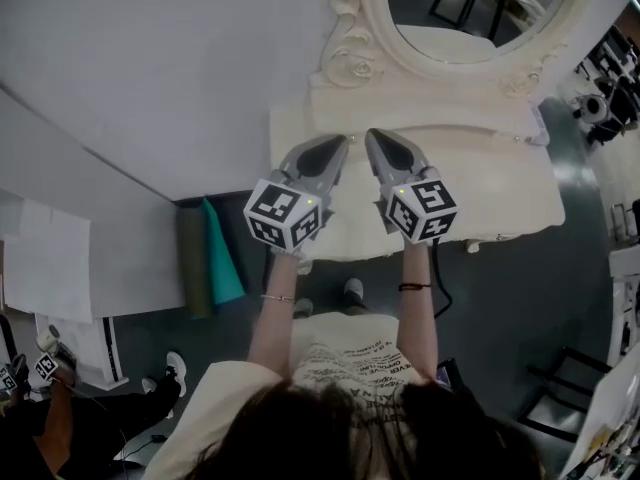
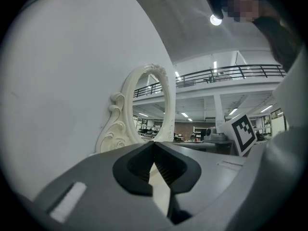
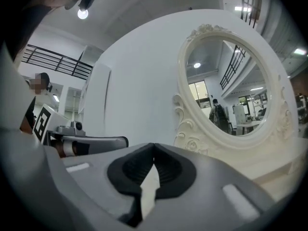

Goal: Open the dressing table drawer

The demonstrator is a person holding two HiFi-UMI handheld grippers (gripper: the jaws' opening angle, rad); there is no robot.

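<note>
Scene: From above, a person stands at a cream dressing table [image 1: 500, 183] and holds a gripper in each hand over its top.
Left gripper [image 1: 337, 144]: Its fingers [image 2: 137, 165] are pressed together at the tips with nothing between them. It points level across the tabletop.
Right gripper [image 1: 376, 137]: It sits just beside the left fingertips. It is also closed tip to tip and empty.
Mirror [image 1: 470, 13]: An oval glass in a carved cream frame stands ahead of both sets of fingertips, apart from them.
Wall [image 1: 150, 68]: Plain white, off to the left of the left fingers.
Drawer: No view shows it. It most likely sits under the tabletop's near edge, below the fingers and back toward the person.
Step in hand: This looks like the approach. Neither gripper touches the table, and the drawer seems not yet opened.
Next move: A gripper probably has to drop below the tabletop edge, spread its fingers, take hold of the drawer front and pull toward the person.
</note>
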